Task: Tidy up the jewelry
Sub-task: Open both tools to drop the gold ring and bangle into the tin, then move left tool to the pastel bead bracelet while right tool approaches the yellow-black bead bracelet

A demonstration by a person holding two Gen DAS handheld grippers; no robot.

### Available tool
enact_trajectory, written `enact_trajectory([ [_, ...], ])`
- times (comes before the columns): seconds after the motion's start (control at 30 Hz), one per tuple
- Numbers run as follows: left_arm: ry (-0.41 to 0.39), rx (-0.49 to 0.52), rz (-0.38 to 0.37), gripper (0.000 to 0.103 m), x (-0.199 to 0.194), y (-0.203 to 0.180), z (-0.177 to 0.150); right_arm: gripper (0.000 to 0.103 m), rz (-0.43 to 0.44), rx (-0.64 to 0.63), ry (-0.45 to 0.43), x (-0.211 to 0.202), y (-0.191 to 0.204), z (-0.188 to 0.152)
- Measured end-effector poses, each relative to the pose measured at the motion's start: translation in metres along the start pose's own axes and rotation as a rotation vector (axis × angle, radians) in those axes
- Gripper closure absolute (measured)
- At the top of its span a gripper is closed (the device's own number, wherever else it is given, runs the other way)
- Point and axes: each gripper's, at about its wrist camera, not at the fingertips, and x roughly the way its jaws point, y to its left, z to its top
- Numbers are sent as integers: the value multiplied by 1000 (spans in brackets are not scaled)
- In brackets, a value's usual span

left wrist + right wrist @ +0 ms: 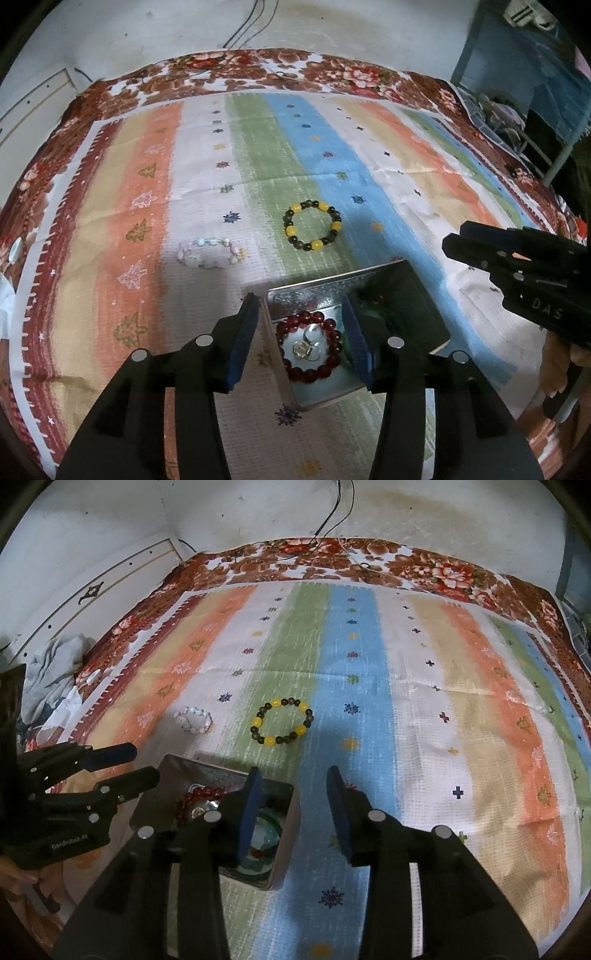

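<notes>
Both tools are matte black plastic with blue pads lining the inner faces of the fingers and round silver screws on the linkage arms. The left hand-held gripper point(301, 336) carries white "Genrobot.AI" lettering; the right hand-held gripper point(295, 808) shows "DAS". Bare skin shows behind each.
</notes>
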Motion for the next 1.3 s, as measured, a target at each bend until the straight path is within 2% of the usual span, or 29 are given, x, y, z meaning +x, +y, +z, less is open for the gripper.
enact_trajectory([
  [0.27,3,-7,5,56,0,5,1,65,-2,-6,12,5,0,0],
  [0.4,5,-23,14,55,3,12,5,60,-6,-5,14,10,-1,4],
  [0.6,17,-28,28,55,10,17,11,60,-9,-4,18,14,-3,8],
  [1.3,85,-45,78,55,56,42,52,60,-38,25,99,79,-21,50],
])
